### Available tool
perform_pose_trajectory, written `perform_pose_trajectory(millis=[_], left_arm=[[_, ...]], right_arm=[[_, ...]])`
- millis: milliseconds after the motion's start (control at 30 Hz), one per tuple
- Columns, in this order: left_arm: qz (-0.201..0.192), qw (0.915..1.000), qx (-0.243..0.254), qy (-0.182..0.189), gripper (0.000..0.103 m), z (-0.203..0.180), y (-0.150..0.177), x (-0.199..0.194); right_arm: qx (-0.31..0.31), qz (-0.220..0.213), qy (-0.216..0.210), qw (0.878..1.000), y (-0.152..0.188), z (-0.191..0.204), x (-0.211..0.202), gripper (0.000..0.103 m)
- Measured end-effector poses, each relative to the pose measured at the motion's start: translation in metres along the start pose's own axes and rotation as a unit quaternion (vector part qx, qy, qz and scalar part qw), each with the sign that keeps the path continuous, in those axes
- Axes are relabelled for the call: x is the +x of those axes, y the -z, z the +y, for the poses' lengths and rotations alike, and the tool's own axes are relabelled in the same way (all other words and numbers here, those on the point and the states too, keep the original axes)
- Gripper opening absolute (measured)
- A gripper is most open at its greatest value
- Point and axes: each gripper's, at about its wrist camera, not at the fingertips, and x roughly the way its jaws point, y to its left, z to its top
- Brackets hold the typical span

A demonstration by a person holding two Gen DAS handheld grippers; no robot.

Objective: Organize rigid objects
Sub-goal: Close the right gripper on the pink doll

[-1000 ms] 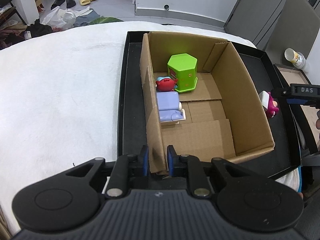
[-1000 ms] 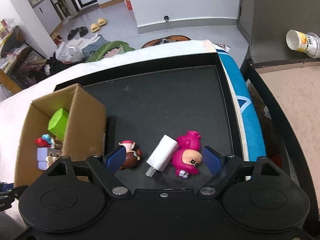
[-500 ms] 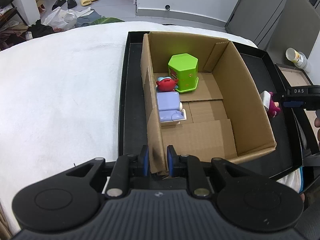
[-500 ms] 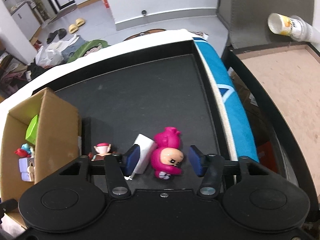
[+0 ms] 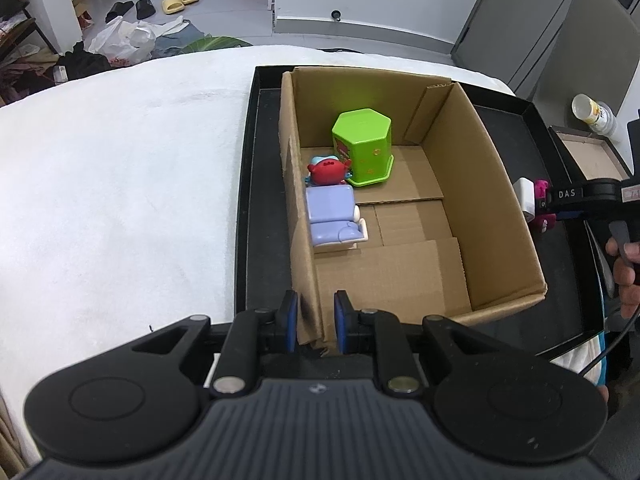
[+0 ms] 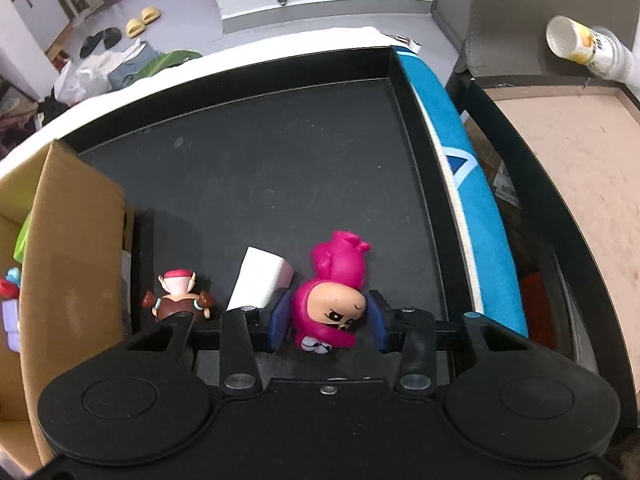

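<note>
A black tray (image 6: 280,168) is laid on a white cloth-covered surface (image 5: 120,200); slippers (image 5: 180,0) are seen on the grey floor beyond. A cardboard box (image 5: 484,200), set in the tray, contains a green hexagonal container (image 5: 362,148), a red figure (image 5: 326,170) and a lilac toy (image 5: 334,218). The box's near wall is clamped by the left gripper (image 5: 316,320), unchanged from the earlier frame. The right gripper (image 6: 329,320), wide open a second ago, has been narrowed around the pink figure (image 6: 332,300), with its pads just beside the head; firm contact cannot be confirmed. A white block (image 6: 260,280) and a brown figure (image 6: 178,300) lie beside it. "DAS" is printed on the right gripper.
</note>
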Motion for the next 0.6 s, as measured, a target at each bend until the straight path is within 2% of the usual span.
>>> perform_pose_trajectory(millis=[267, 600], left_arm=[[-0.001, 1.0000, 0.001, -0.002, 0.018, 0.000, 0.000, 0.000], [-0.003, 1.0000, -0.005, 0.000, 0.018, 0.003, 0.001, -0.002]], right_arm=[[0.010, -0.009, -0.015, 1.000, 0.001, -0.002, -0.014, 0.040], [0.015, -0.028, -0.014, 0.999, 0.004, -0.003, -0.029, 0.040]])
